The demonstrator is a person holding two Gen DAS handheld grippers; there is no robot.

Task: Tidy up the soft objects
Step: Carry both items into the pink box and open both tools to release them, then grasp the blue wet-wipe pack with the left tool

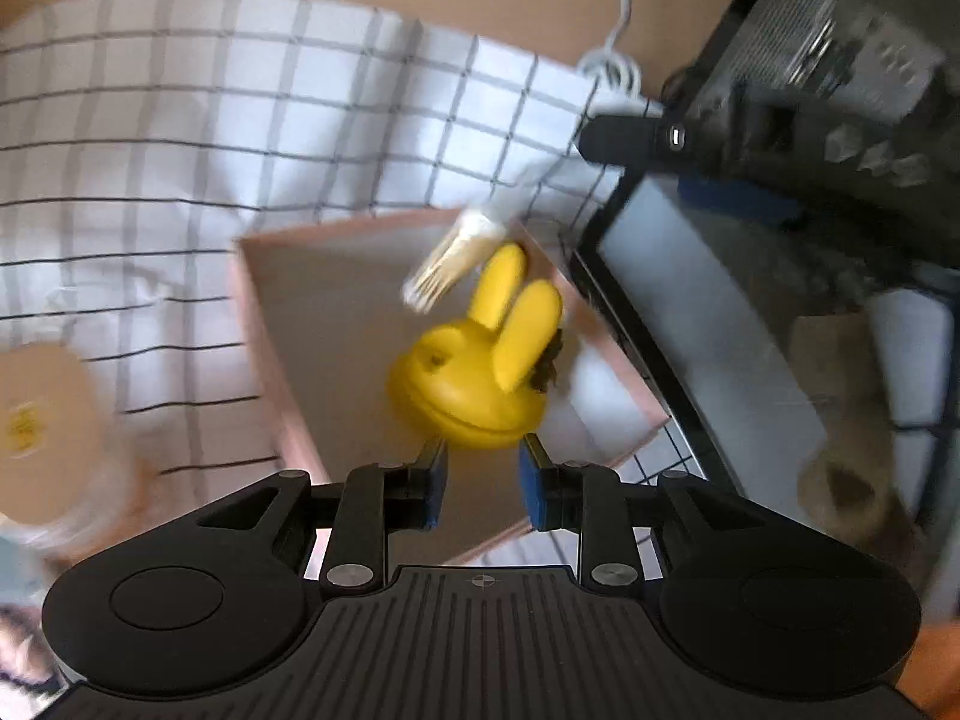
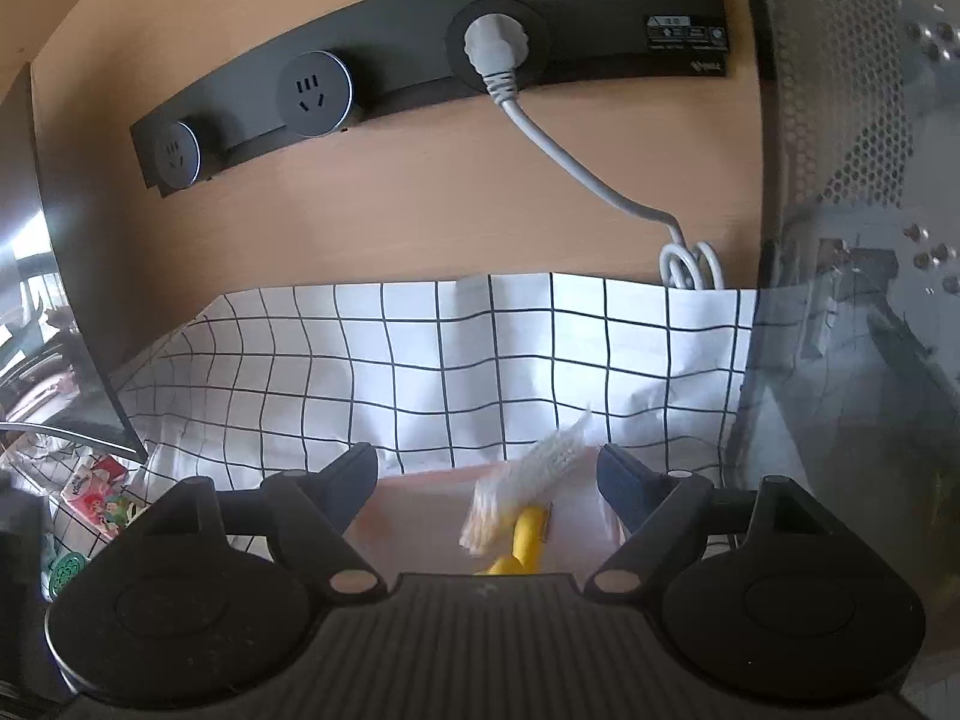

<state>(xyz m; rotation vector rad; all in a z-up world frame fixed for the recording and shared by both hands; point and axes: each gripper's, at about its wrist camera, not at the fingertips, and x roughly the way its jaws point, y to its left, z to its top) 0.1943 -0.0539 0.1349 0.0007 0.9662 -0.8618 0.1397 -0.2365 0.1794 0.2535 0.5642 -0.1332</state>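
A yellow rabbit-shaped soft toy (image 1: 480, 360) hangs over a pink box (image 1: 300, 300) on the checked cloth. My left gripper (image 1: 482, 450) is shut on the toy's lower edge, its blue pads (image 1: 435, 480) pinching it. A clear packet of pale sticks (image 1: 456, 258) lies in the box by the toy's ears. In the right wrist view the packet (image 2: 528, 480) and the toy's yellow ears (image 2: 528, 534) show low in the box (image 2: 408, 516). My right gripper (image 2: 486, 480) is open and empty above the box.
A dark appliance with a glass door (image 1: 720, 330) stands right of the box. A white cable (image 2: 570, 162) runs from a black wall socket strip (image 2: 420, 72). A round wooden lid (image 1: 42, 420) sits at the left. Small packets (image 2: 96, 498) lie at far left.
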